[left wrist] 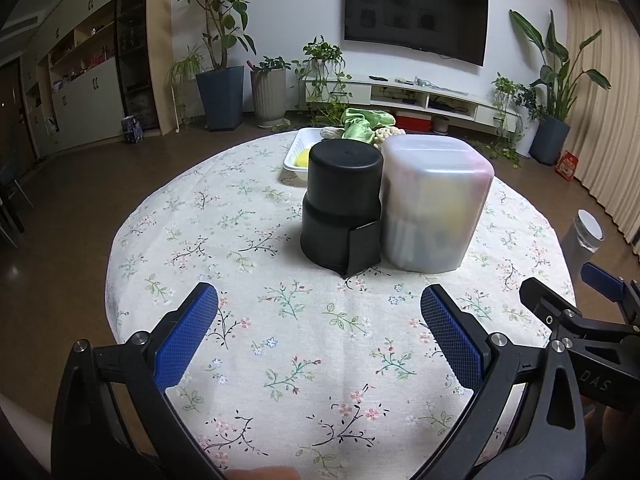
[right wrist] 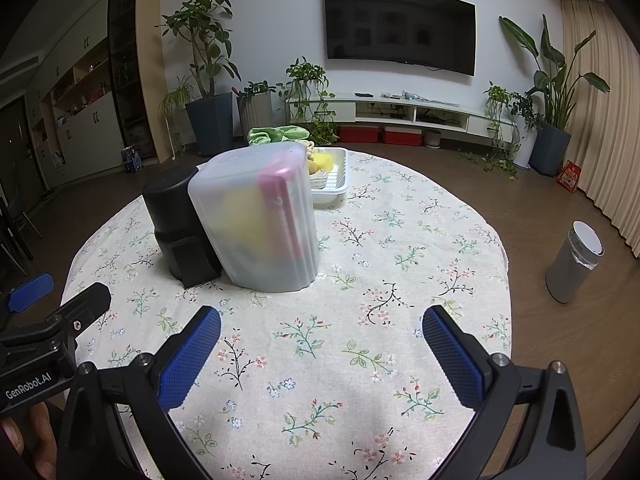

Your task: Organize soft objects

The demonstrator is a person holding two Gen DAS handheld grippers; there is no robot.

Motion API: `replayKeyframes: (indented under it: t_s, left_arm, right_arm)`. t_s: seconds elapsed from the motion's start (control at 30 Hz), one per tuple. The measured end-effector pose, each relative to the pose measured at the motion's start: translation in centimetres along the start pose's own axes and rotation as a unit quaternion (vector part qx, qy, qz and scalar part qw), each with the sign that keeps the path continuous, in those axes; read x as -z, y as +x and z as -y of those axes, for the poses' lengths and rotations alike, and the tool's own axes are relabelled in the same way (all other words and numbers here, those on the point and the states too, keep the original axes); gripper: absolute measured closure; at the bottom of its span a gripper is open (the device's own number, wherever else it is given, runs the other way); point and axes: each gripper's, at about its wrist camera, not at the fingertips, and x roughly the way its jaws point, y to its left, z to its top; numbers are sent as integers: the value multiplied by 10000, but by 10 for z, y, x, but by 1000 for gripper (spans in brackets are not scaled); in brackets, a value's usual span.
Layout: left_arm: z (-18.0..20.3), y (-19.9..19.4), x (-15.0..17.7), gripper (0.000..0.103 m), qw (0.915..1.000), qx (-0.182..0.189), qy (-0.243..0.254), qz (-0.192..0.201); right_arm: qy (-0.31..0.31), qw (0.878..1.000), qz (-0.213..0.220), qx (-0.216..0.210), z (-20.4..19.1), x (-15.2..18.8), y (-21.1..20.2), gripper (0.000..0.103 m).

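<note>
A frosted plastic box (left wrist: 434,204) stands next to a black round container (left wrist: 340,204) at the middle of the round table. Yellow and pink things show dimly through the box (right wrist: 260,216). Behind them a white tray (left wrist: 298,148) holds a yellow soft object (left wrist: 302,157), a green cloth (left wrist: 362,124) and cream knitted pieces (left wrist: 386,134). My left gripper (left wrist: 320,320) is open and empty above the near tablecloth. My right gripper (right wrist: 322,344) is open and empty too, to the right of the left one. The tray (right wrist: 338,184) also shows in the right wrist view.
The table has a floral cloth (right wrist: 360,280). A grey bin (right wrist: 574,264) stands on the floor to the right. Potted plants (left wrist: 220,60), a TV and a low white shelf line the far wall.
</note>
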Motion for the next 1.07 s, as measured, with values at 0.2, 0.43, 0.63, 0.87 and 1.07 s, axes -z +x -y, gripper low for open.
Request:
replayKeyframes:
  t_s: [0.2, 0.43, 0.63, 0.87, 1.07]
  left_arm:
    - [0, -3, -2, 0, 9999, -106, 17, 58]
    - [0, -3, -3, 0, 9998, -204, 38, 82]
    - [-2, -2, -2, 0, 9999, -120, -6, 79]
    - [-1, -3, -2, 0, 9999, -78, -4, 111]
    - [-1, -5, -3, 0, 9999, -53, 7, 147]
  right_arm:
    - [-1, 10000, -2, 4, 0, 0, 0, 0]
    - [1, 10000, -11, 1, 0, 0, -1, 0]
    - [-1, 10000, -9, 11, 0, 0, -1, 0]
    - [2, 10000, -9, 5, 0, -1, -1, 0]
    - [-1, 10000, -9, 5, 0, -1, -1, 0]
